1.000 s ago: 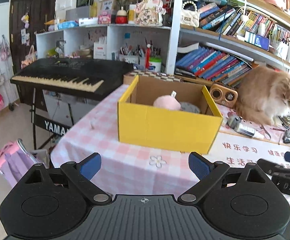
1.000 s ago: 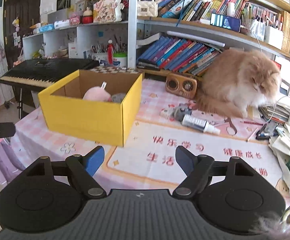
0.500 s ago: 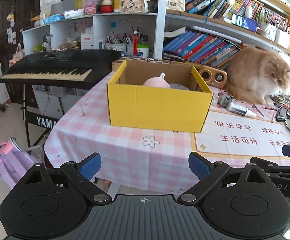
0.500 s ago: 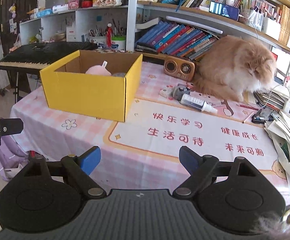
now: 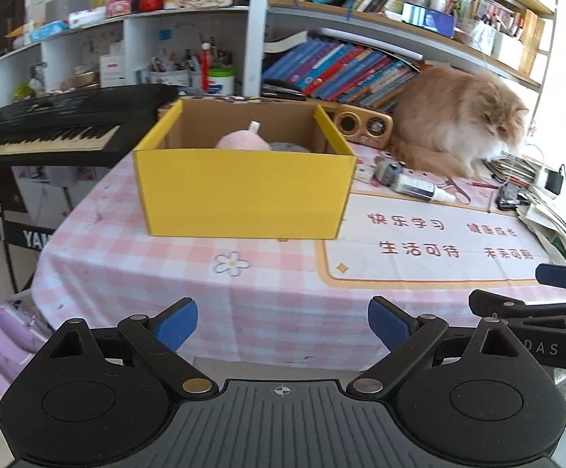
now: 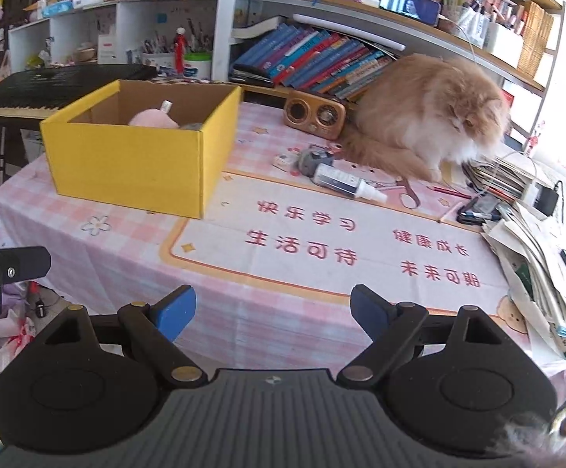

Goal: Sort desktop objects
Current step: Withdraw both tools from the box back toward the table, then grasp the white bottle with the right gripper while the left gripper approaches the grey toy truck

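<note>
A yellow cardboard box (image 5: 243, 191) stands on the pink checked tablecloth (image 5: 165, 273); it also shows in the right wrist view (image 6: 134, 171). A pink plush thing (image 5: 242, 142) and a grey item lie inside it. A white spray bottle (image 6: 347, 183), a small grey object (image 6: 306, 158), scissors (image 6: 409, 193) and pens lie beyond the box to the right. My left gripper (image 5: 283, 321) is open and empty, off the table's front edge. My right gripper (image 6: 273, 312) is open and empty, over the front edge.
An orange long-haired cat (image 6: 427, 117) sits at the back right beside a wooden speaker (image 6: 314, 113). Stacked papers and cables (image 6: 536, 234) fill the right edge. A black keyboard (image 5: 60, 128) stands left of the table. Bookshelves rise behind.
Both grippers have drawn back from the table and risen, so the box looks smaller and lower. Both stay open and empty.
</note>
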Demonstrator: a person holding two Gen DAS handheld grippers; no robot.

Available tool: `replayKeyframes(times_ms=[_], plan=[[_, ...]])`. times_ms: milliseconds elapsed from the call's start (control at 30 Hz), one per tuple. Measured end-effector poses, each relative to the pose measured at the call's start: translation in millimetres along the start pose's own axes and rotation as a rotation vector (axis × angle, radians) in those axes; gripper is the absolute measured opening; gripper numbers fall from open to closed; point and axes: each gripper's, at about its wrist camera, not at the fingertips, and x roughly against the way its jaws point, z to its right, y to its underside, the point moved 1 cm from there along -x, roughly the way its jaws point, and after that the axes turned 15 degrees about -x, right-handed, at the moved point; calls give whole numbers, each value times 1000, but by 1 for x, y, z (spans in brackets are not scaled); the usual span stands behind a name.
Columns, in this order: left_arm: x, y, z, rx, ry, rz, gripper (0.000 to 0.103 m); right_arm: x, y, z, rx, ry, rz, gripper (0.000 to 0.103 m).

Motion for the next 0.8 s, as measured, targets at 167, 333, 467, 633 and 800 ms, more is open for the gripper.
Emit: replayKeyframes(times_ms=[167,333,467,633,800], plan=[[-15,-10,15,-33,38,-3,96,-7,-3,19,-19,33,-16,86],[-33,-21,36,-56,59,-16,96,-17,-8,41,-30,38,-31,86],[-47,-34,56,-65,50,-25,96,-33,-17,62,-23,20,-40,86],[-66,-54,80,-33,8,-50,96,-60,-42,94,-10,-40,-76,86],[-86,-73,107,-28,-20,-71,96,-94,-66,123,73,-120,-99,81]])
